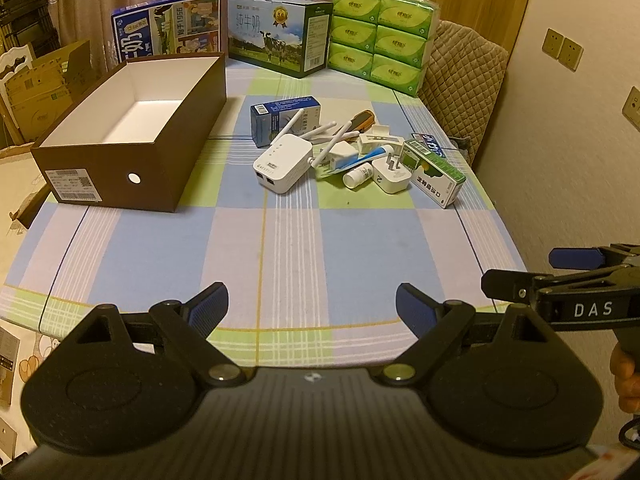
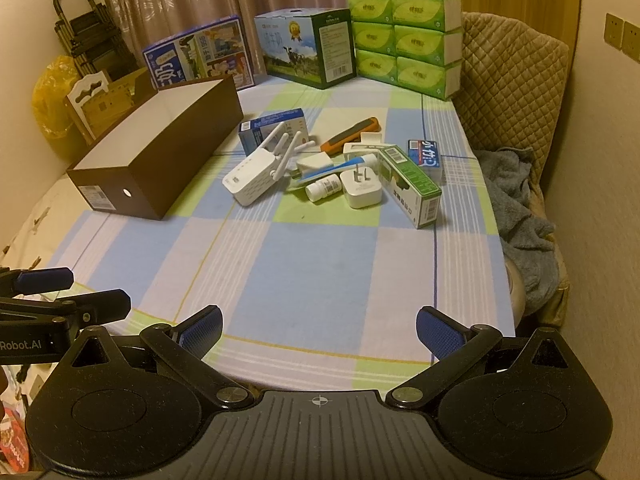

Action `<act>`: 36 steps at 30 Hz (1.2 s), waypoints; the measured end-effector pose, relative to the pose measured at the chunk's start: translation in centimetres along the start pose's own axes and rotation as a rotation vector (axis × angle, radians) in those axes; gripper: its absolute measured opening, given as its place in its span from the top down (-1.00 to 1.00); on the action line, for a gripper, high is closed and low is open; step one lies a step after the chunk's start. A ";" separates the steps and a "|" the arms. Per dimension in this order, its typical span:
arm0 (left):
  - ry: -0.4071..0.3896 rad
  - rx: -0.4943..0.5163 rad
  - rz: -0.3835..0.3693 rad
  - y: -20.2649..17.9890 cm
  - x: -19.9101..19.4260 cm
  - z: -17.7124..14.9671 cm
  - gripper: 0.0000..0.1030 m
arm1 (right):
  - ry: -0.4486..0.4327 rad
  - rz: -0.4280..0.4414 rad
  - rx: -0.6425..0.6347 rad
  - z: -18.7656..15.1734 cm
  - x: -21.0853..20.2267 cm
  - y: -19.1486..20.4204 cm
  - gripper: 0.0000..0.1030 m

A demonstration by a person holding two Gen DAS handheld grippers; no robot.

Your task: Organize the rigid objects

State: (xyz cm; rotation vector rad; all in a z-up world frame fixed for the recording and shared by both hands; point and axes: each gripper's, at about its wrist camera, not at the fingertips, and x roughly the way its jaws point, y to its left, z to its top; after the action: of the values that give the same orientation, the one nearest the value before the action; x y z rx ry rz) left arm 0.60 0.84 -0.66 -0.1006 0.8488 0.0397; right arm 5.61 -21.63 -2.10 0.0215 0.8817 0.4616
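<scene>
Screwdriver (image 1: 357,121) tip buried (under clutter) — unseen

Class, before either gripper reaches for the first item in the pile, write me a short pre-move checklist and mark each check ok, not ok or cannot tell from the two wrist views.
1. Left gripper open and holding nothing: ok.
2. Right gripper open and holding nothing: ok.
3. Brown box open-topped, nothing visible inside: ok.
4. Bare checked tablecloth between grippers and pile: ok.
5. Items separated for a clean grasp: not ok; the white router, toothpaste tube, white plug adapter and small white bottle crowd together, several overlapping.
6. Whether the green carton is full or empty: cannot tell.
</scene>
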 end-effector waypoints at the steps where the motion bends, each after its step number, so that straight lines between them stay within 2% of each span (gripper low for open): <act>1: 0.001 0.000 0.000 0.0 0.0 0.0 -0.73 | 0.000 -0.001 0.000 0.0 0.0 0.0 -0.96; 28: 0.013 0.005 0.000 -0.3 0.8 0.2 -0.73 | 0.007 0.001 0.002 0.8 0.9 -0.6 -0.96; 36: 0.031 0.016 0.002 -0.3 2.4 2.3 -0.73 | 0.016 0.006 0.012 1.1 1.8 -0.8 -0.96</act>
State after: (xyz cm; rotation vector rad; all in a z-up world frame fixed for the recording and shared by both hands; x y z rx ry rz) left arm 3.90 0.77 -0.95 -0.0860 0.8797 0.0333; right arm 7.70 -21.47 -2.85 0.0319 0.9009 0.4629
